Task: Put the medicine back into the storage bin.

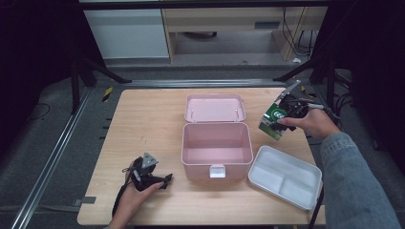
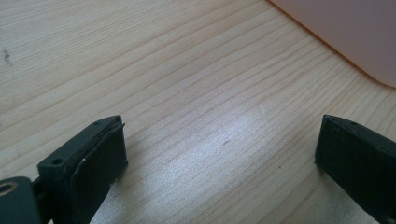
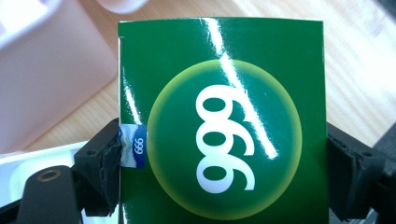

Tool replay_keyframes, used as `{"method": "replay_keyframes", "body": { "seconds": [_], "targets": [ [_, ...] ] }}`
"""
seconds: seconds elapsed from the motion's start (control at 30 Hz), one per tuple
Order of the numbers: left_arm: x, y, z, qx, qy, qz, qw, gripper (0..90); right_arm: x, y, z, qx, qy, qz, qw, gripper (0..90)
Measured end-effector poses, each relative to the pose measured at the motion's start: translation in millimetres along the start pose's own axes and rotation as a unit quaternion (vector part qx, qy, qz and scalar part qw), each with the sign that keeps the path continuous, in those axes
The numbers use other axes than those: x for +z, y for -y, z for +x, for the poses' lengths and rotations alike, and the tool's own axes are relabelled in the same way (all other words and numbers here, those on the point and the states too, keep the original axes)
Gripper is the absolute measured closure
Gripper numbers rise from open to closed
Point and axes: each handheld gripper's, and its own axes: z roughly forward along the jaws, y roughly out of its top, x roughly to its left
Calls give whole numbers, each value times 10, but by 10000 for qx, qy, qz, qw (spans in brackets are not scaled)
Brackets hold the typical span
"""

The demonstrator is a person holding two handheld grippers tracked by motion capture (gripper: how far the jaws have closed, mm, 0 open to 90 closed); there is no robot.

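A: While the right gripper (image 1: 285,116) clamps the green box (image 1: 273,121) by its 2 side faces, up off the table right of the pink case (image 1: 217,148), what matters next?

B: I'd swing it left over the open case, level it, lower it well inside, then release.

A: And the left gripper (image 2: 219,149)?

B: Jaws wide, holding nothing, low over the table left of the case; leave it there.

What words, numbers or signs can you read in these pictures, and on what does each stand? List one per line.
"999", large white digits in a pale green circle, on the face of the green box held in the right tongs.
"999", small white digits on a blue patch at that box's left edge.
Pink case, white tray and table: no text.
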Motion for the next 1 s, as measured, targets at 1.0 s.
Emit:
{"method": "replay_keyframes", "body": {
  "seconds": [1.0],
  "targets": [
    [-1,0,-1,-4,-1,2,10000,12,-799,-593,534,-1001,-50,-462,9939,167]
  ]
}}
